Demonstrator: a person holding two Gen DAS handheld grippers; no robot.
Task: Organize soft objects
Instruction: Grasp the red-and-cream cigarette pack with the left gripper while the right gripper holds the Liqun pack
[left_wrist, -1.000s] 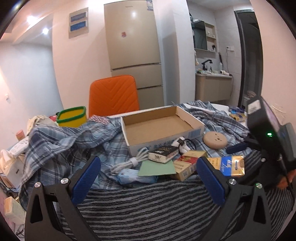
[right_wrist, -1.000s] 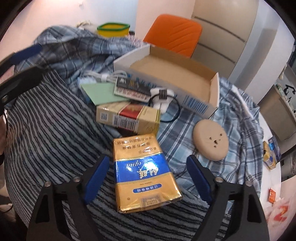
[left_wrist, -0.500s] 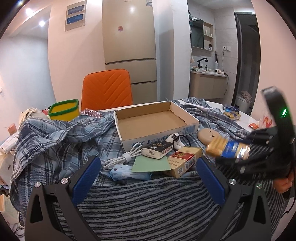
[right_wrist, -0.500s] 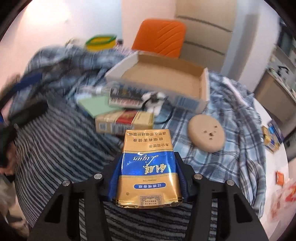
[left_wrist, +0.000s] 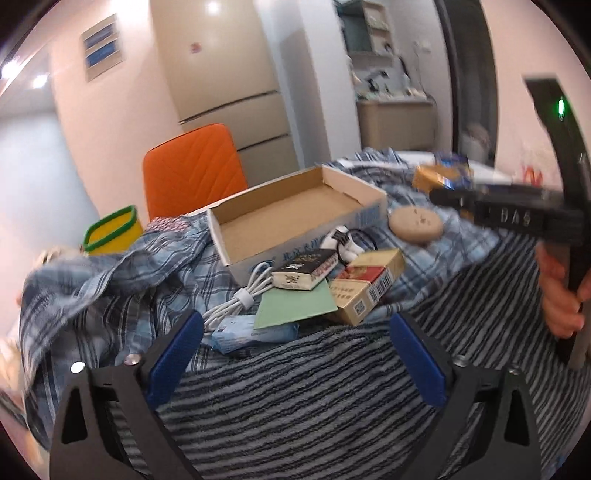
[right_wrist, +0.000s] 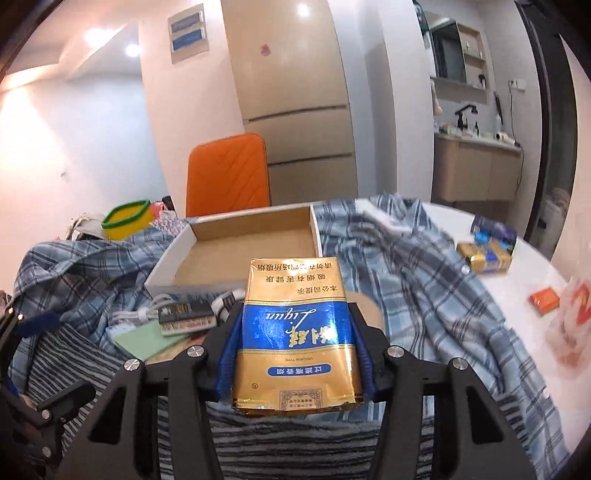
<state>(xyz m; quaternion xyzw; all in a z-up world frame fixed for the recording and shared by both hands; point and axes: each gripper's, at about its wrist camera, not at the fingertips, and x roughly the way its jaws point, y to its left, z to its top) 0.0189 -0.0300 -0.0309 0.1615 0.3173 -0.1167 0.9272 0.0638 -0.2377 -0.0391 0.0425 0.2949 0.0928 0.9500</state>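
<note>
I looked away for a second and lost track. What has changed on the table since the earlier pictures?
The right gripper closed on the gold and blue pack, which lay on the striped towel, and lifted it toward the cardboard box. The left gripper, empty, has just closed slightly. The box, red pack, green card and round disc stayed put.

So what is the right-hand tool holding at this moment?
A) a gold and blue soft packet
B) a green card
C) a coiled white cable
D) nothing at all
A: in the right wrist view the right tool has its blue pads pressed on both sides of the gold and blue soft packet, lifted above the striped cloth.
</note>
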